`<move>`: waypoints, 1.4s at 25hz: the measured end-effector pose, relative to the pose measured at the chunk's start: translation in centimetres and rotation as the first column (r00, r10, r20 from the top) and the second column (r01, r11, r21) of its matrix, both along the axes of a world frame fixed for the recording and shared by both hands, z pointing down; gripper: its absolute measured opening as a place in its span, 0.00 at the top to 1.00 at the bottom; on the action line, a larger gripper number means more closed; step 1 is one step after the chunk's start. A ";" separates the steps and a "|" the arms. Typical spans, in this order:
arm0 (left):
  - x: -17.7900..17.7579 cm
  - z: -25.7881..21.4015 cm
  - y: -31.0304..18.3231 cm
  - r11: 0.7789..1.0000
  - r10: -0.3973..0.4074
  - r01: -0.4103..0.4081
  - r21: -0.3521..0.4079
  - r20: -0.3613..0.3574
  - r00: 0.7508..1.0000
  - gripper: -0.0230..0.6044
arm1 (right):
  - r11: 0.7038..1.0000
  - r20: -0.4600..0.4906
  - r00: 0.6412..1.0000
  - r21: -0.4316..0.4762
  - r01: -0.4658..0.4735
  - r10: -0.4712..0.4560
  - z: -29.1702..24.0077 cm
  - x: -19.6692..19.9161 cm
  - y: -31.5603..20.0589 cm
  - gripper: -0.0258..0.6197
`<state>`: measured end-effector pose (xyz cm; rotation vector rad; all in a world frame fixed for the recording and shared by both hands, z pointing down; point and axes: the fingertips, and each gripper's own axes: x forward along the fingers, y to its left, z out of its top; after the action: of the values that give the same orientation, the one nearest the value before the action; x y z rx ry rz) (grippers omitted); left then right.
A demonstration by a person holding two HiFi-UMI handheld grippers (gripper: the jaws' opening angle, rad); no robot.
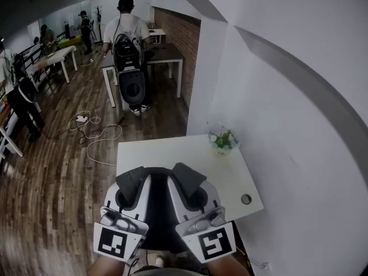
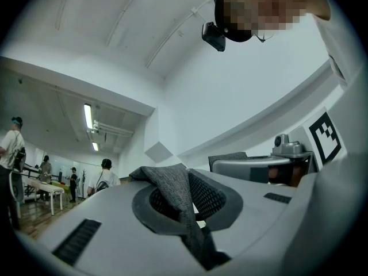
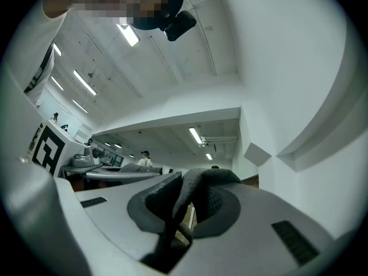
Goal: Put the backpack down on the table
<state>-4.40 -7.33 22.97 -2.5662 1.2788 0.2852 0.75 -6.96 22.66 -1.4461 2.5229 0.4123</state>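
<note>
the left gripper (image 1: 133,184) is closed on a grey woven strap (image 2: 175,188); in the left gripper view the strap comes up out of the slot between the two white jaws, folds over at the top and leaves no gap on either side; the right gripper (image 1: 187,180) is closed in the same way on a second grey strap (image 3: 195,190), which arches over the jaw tips and runs down into the slot; both grippers point forward and up, side by side and close together, low in the head view; the dark body of the backpack (image 1: 155,211) shows in the narrow space between them, under the two strap ends, so it lies below and behind the jaw tips; it sits over the near edge of the white worktop (image 1: 167,151); whether its base touches the worktop or hangs clear cannot be told, since the grippers cover it; on the far right corner of the worktop stands a small green plant (image 1: 223,140), well apart from the grippers; a round hole (image 1: 246,199) lies near the right edge; beyond the worktop, white cables (image 1: 92,131) lie on the wooden floor (image 1: 52,171); further off a person (image 1: 127,33) with a dark pack on the back stands at another table, facing away
</note>
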 end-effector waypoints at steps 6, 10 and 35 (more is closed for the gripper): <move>0.6 -0.9 -2.9 1.000 -0.015 0.015 0.021 -0.007 1.000 0.89 | 1.000 -0.003 1.000 0.002 0.019 -0.019 -0.4 0.4 -3.2 0.86; 0.9 -0.4 -5.1 1.000 -0.029 0.030 0.009 -0.006 1.000 0.89 | 1.000 -0.017 1.000 0.000 0.021 -0.021 0.1 0.7 -5.3 0.86; -0.2 3.5 -15.1 0.991 -0.102 0.103 -0.087 0.006 0.995 0.89 | 0.995 -0.065 0.994 0.034 0.095 -0.092 1.9 -0.4 -15.5 0.86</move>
<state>-4.62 -22.42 26.46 -2.5601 1.4472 0.2109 0.39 -22.50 24.59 -1.3153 2.6055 0.4935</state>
